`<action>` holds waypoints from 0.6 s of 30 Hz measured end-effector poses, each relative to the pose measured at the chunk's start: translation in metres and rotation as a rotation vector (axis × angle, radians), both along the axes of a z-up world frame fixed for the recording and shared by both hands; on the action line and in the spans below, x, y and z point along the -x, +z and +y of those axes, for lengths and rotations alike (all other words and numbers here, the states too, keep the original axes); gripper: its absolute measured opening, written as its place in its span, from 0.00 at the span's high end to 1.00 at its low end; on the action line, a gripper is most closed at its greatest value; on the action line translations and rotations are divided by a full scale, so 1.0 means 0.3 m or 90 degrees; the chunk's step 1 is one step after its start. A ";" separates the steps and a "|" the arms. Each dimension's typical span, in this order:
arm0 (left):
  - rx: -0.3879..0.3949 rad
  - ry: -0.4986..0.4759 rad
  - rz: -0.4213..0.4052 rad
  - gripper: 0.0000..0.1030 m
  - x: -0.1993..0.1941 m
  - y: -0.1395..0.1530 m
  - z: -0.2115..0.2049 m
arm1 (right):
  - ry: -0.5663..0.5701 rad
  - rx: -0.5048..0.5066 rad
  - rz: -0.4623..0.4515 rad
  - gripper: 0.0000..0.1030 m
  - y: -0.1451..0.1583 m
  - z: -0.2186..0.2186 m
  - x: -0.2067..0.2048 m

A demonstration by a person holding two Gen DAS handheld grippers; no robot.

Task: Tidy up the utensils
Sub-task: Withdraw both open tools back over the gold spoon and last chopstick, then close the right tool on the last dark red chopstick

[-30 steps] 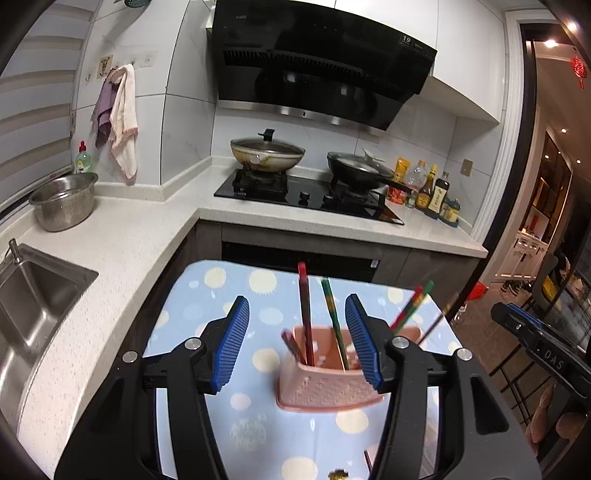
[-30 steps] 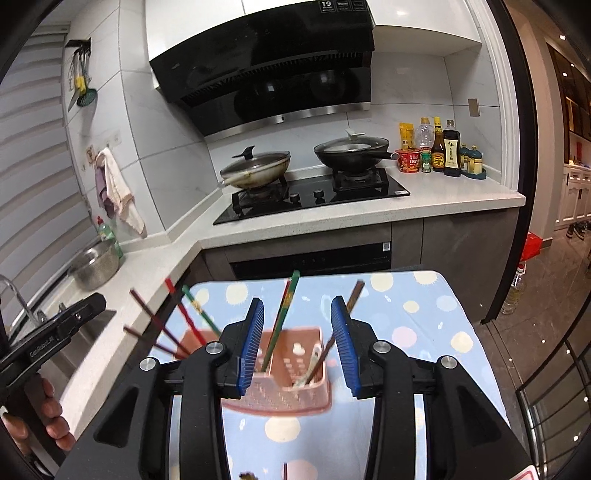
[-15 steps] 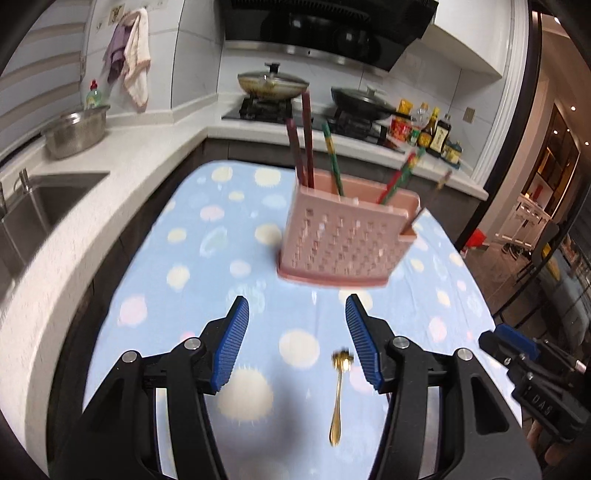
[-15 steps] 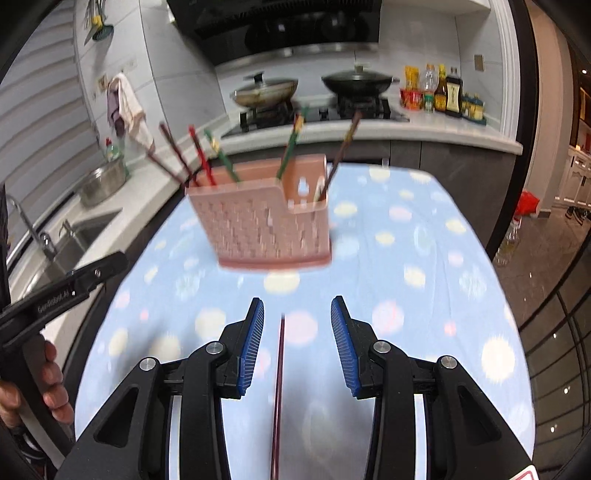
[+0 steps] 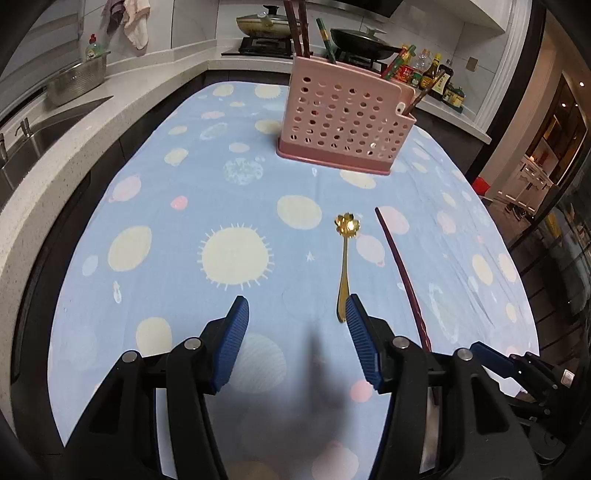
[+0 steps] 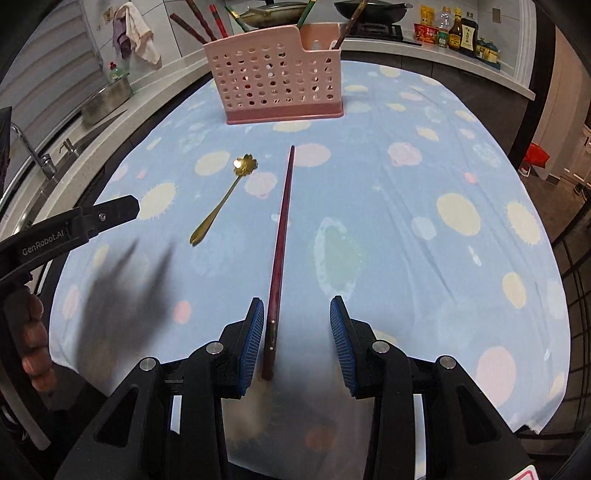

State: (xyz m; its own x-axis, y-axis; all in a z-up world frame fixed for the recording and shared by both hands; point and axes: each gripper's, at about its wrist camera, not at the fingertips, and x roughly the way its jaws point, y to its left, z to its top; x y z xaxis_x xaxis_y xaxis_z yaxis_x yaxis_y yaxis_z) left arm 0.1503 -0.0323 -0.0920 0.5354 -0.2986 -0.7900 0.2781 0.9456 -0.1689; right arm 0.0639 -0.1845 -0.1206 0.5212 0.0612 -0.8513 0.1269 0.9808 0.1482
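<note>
A dark red chopstick lies flat on the blue dotted cloth of the table, its long axis running from the near edge toward the pink perforated holder, thin tip pointing at the holder and thick end nearest the camera. Its thick end lies between the spread fingers of the right gripper, just beside the left-hand blue pad; whether the pad touches it cannot be told, and the other pad stands clear. A gold spoon with a flower-shaped bowl lies to the left of the chopstick, apart from it, bowl toward the holder and handle slanting toward the near left. In the left wrist view the spoon runs almost straight away from the camera, its handle end just beside the right-hand pad of the left gripper, whose fingers are spread with only cloth between them; the chopstick lies to the right of the spoon. The holder stands upright at the far middle of the table, well apart from both utensils, with several chopsticks leaning out of its top. Nothing lies between the loose utensils and the holder. Behind are a sink, a metal bowl, pans on a stove and bottles.
</note>
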 end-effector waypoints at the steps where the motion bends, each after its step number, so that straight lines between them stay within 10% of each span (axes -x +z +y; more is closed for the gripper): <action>1: -0.003 -0.002 0.004 0.50 0.010 -0.012 -0.003 | 0.004 0.000 0.002 0.66 -0.007 0.008 0.002; 18: 0.007 -0.034 0.044 0.50 0.032 -0.084 -0.043 | 0.019 0.013 0.029 0.93 -0.061 0.034 -0.033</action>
State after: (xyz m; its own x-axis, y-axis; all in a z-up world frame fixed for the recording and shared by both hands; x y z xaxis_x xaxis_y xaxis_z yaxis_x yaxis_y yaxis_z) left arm 0.1407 -0.0453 -0.1172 0.4623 -0.3340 -0.8214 0.3150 0.9278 -0.2000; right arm 0.0737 -0.1744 -0.1389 0.4795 0.0580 -0.8756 0.1038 0.9870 0.1223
